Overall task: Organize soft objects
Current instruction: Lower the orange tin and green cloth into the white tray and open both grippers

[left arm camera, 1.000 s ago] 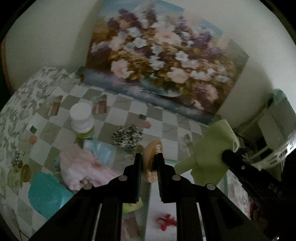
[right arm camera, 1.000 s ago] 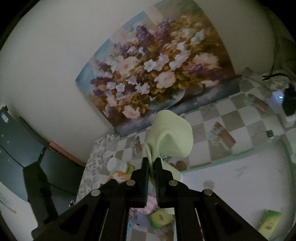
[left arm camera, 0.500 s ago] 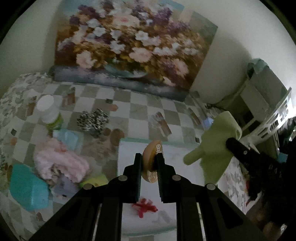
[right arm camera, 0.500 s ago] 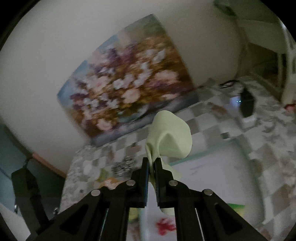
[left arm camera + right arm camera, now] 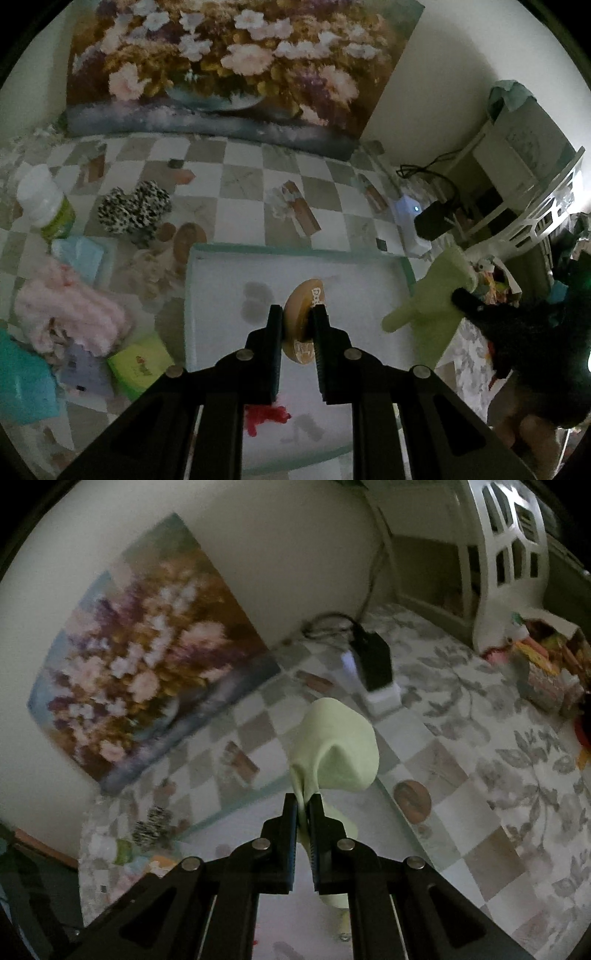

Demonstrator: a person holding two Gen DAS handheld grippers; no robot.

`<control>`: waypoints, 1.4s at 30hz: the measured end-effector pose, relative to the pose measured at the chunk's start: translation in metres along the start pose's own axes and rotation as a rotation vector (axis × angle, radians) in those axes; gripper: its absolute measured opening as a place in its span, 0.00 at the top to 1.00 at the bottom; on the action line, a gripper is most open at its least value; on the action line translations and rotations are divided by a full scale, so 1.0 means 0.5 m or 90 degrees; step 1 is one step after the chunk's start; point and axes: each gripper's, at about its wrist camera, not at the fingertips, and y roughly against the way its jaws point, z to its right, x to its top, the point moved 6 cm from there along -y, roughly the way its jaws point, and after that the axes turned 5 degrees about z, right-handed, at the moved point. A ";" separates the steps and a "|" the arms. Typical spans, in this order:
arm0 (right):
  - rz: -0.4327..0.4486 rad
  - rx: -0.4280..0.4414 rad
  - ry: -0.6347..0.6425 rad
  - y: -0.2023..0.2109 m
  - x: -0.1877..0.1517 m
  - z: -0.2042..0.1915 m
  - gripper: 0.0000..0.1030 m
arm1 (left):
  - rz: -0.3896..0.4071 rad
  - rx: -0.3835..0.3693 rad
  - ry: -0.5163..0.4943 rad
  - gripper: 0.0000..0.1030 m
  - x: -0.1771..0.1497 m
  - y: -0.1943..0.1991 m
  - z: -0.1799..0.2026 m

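Above a white tray [image 5: 207, 295] on the checkered counter [image 5: 243, 177], the left gripper [image 5: 298, 325] clamps a tan disc [image 5: 304, 306] on edge. The right gripper [image 5: 303, 812] pinches a pale green cloth [image 5: 336, 749], held aloft at the tray's right edge (its tail hangs below the jaws). In the tray lies a red scrap [image 5: 266, 415]. Left of it sit pink fluff [image 5: 70, 314], a leopard-print piece [image 5: 135, 208] and a bottle [image 5: 44, 201].

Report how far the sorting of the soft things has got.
Done: only a red scrap lies in the white tray. In hand: left gripper holds a tan round pad; right gripper holds a green cloth. Left: pink fluffy cloth, spotted item.
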 end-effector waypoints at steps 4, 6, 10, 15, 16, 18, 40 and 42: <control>-0.030 -0.013 -0.012 -0.036 -0.022 0.018 0.94 | -0.021 -0.002 0.012 0.84 -0.010 -0.026 -0.007; -0.052 -0.028 -0.002 -0.059 -0.037 0.022 0.94 | -0.033 -0.003 0.025 0.84 -0.016 -0.041 -0.016; -0.094 -0.020 0.011 -0.096 -0.069 0.013 0.93 | -0.060 -0.010 0.044 0.84 -0.030 -0.069 -0.026; -0.153 -0.016 0.041 -0.138 -0.112 -0.010 0.93 | -0.085 0.003 0.036 0.84 -0.048 -0.102 -0.027; -0.160 -0.016 0.044 -0.144 -0.116 -0.012 0.92 | -0.089 0.004 0.036 0.84 -0.051 -0.107 -0.028; -0.175 -0.020 0.053 -0.152 -0.128 -0.017 0.92 | -0.095 0.007 0.034 0.84 -0.057 -0.114 -0.030; -0.163 -0.075 0.119 -0.120 -0.111 -0.049 0.49 | -0.104 0.046 0.052 0.41 -0.034 -0.074 -0.045; -0.153 -0.081 0.124 -0.115 -0.106 -0.053 0.41 | -0.100 0.059 0.057 0.39 -0.029 -0.069 -0.056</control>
